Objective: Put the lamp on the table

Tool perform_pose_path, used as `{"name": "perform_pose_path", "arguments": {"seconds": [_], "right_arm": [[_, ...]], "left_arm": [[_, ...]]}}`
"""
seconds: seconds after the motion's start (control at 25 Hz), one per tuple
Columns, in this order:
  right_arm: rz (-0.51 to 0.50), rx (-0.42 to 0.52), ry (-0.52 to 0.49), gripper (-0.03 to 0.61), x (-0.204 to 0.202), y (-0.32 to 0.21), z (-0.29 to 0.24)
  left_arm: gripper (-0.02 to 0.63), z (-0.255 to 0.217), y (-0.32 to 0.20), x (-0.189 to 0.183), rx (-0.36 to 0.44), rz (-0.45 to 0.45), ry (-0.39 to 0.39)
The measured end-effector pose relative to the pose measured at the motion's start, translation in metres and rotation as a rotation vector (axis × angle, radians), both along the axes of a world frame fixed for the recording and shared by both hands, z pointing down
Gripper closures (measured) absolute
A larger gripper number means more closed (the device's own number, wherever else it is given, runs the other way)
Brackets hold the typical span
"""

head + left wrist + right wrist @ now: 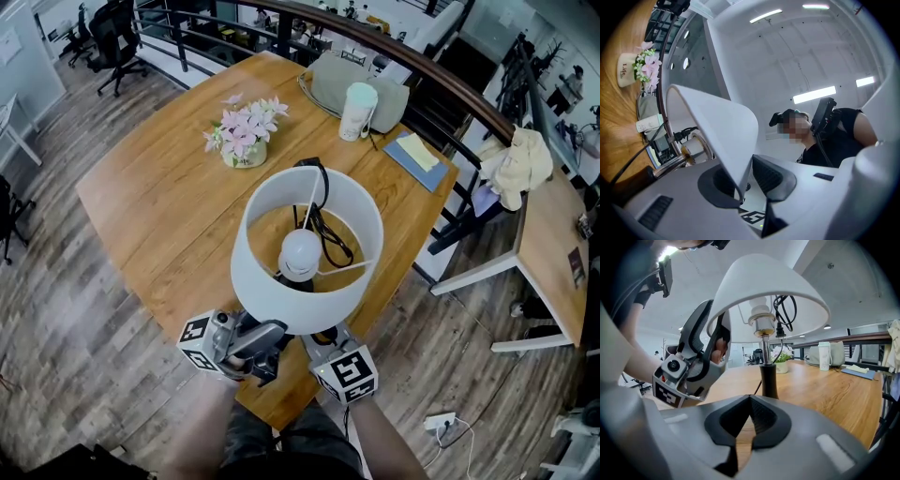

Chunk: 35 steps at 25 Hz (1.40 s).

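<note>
Clamping left gripper (743, 184): jaws pinched on the near rim of the lampshade (281, 305); the thin white wall sits between the pads; tool tilted upward
Right gripper (750, 414): jaws pressed together with nothing between them; just beside the left gripper, low under the shade's near side, facing the stem
Lamp (765, 329): over the near edge of the wooden table (159, 206); dark stem (768, 379) upright, white bulb (301, 251) above it
Blocked: the shade hides the lamp's foot from above; the right gripper's own body hides it from the side; contact with the wood cannot be told
Cord (321, 217): black, looped on the table behind the stem
Flowers (246, 131): pink, in a small pot, mid-table, well apart from the lamp
Far edge: white cup (357, 111) in front of a grey bag (330, 82); blue notebook (419, 161) to their right
Beyond: dark railing (441, 80); cream cloth (520, 164) on a second table
</note>
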State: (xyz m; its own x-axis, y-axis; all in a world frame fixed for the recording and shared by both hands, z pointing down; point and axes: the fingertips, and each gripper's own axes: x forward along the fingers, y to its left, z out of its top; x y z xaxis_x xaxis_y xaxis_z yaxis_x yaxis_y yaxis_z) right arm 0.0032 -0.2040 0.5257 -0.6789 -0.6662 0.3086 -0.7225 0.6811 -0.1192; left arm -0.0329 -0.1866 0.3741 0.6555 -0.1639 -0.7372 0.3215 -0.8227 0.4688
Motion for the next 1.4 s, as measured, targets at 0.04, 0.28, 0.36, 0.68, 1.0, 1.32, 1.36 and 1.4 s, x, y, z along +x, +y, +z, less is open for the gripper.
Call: {"name": "perform_pose_path", "arguments": {"seconds": [0.04,0.28,0.36,0.68,1.0,1.32,1.36,1.4], "right_arm": [[-0.002,0.001,-0.001,0.571,0.000,0.001,-0.001],[-0.026,0.008,0.000,0.571,-0.001,0.008,-0.003],[-0.038,0.011,0.001,0.571,-0.002,0.011,-0.003],[-0.034,0.015,0.001,0.571,-0.004,0.025,-0.005],[0.037,0.043,-0.014,0.571,-0.006,0.039,-0.024],[0.120,0.062,-0.017,0.571,-0.001,0.060,-0.042],[0.132,0.066,-0.021,0.571,0.000,0.063,-0.045],[0.143,0.071,-0.022,0.571,0.000,0.066,-0.048]], "left_arm": [[0.549,0.004,0.001,-0.001,-0.014,-0.016,-0.011],[0.545,0.030,0.006,-0.002,-0.072,-0.103,-0.112],[0.545,0.038,0.008,-0.001,-0.084,-0.127,-0.152],[0.552,0.071,0.019,0.001,-0.138,-0.167,-0.330],[0.615,0.082,0.025,-0.005,-0.134,-0.208,-0.514],[0.617,0.081,0.032,-0.025,-0.115,-0.372,-0.741],[0.617,0.079,0.033,-0.029,-0.110,-0.395,-0.763],[0.617,0.077,0.034,-0.033,-0.104,-0.414,-0.779]]}}
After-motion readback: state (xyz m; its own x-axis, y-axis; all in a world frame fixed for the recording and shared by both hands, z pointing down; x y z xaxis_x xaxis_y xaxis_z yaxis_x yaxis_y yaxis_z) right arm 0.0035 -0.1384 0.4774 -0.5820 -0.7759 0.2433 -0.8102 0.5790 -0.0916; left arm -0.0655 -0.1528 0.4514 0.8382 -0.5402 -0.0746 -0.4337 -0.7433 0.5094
